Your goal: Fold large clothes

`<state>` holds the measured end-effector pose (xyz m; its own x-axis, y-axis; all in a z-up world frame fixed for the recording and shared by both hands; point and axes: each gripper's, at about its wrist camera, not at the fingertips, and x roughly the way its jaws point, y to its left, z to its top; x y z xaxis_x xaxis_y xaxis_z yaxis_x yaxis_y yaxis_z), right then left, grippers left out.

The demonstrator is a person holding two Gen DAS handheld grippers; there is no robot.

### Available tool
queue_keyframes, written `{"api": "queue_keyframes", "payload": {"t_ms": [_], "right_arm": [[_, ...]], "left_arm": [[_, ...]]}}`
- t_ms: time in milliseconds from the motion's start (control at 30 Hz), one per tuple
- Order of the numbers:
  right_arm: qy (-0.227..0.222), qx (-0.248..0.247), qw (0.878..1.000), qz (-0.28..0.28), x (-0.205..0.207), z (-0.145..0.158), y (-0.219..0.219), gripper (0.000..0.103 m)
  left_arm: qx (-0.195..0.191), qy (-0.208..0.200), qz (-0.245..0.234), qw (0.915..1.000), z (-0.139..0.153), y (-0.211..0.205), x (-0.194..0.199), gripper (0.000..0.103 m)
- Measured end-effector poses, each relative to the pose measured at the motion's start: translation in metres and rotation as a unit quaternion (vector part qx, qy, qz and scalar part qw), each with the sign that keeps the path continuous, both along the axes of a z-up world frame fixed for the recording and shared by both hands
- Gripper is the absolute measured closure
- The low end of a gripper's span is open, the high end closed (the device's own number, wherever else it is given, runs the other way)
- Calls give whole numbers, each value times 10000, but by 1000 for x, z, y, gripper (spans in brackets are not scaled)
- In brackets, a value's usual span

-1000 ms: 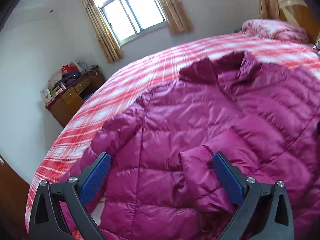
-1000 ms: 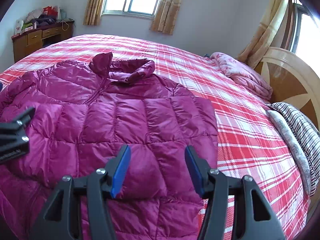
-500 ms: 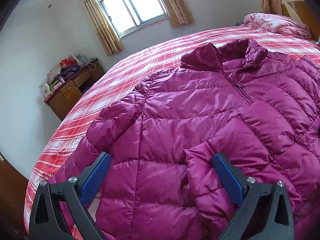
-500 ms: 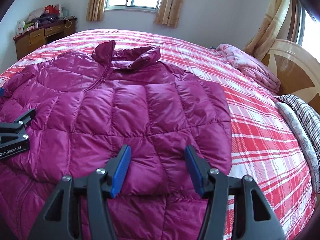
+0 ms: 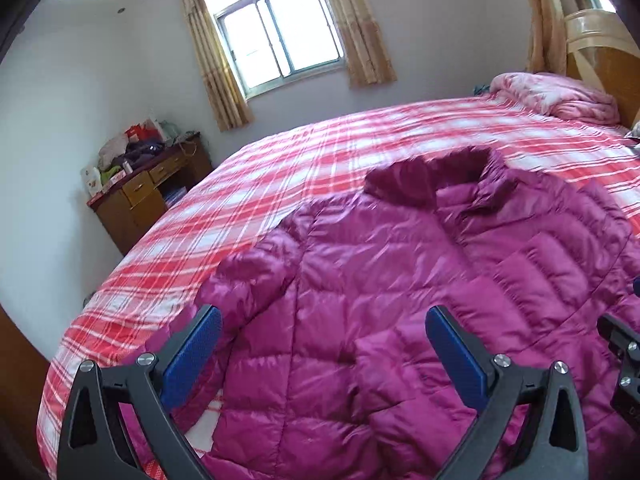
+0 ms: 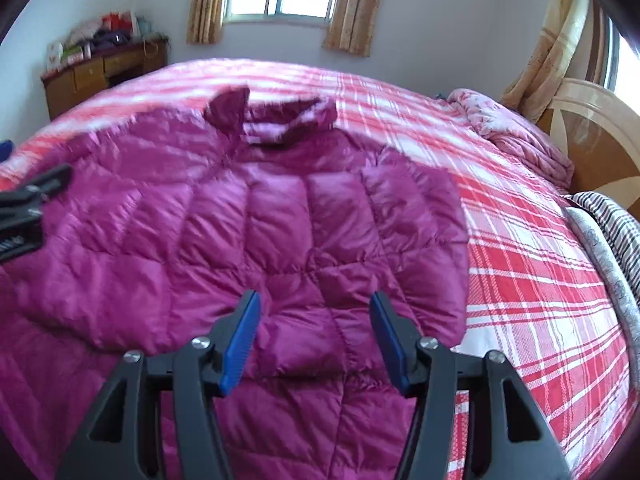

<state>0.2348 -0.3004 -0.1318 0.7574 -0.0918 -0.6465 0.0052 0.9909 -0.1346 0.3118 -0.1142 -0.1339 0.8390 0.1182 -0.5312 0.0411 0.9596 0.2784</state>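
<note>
A magenta quilted puffer jacket (image 5: 380, 280) (image 6: 248, 232) lies front up on the red and white plaid bed (image 5: 280, 184) (image 6: 532, 264), collar (image 6: 276, 116) toward the far side. One sleeve is folded across its chest in each view. My left gripper (image 5: 320, 334) hovers open above the jacket's near left part, nothing between its blue pads. My right gripper (image 6: 316, 328) hangs open over the folded right sleeve's cuff area, pads not touching cloth. The left gripper's black body (image 6: 28, 208) shows at the left edge of the right wrist view.
A wooden desk (image 5: 148, 200) piled with clutter stands by the wall beyond the bed's left edge. A pink blanket (image 6: 516, 128) and a striped pillow (image 6: 612, 216) lie by the wooden headboard (image 6: 592, 128) at the right. Curtained window (image 5: 280, 36) behind.
Both views tilted up, so the jacket sits lower and farther in the pictures and more wall and window shows. Both grippers stay open and empty.
</note>
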Motion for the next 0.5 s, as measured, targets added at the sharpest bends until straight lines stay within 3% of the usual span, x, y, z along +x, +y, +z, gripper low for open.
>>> {"api": "queue_keyframes", "payload": {"t_ms": [133, 200, 333, 500], "right_arm": [[-242, 282, 9986, -385, 12, 23, -30, 42], [-159, 427, 9975, -548, 31, 23, -45, 52], [142, 576, 9963, -627, 66, 6, -63, 58], [544, 559, 9953, -571, 88, -23, -66, 58]], "left_arm": [[322, 6, -47, 9995, -13, -21, 10, 1], [523, 124, 71, 9985, -29, -24, 21, 1], [517, 579, 264, 9966, -52, -16, 40, 1], [446, 757, 203, 9959, -58, -12, 43, 1]]}}
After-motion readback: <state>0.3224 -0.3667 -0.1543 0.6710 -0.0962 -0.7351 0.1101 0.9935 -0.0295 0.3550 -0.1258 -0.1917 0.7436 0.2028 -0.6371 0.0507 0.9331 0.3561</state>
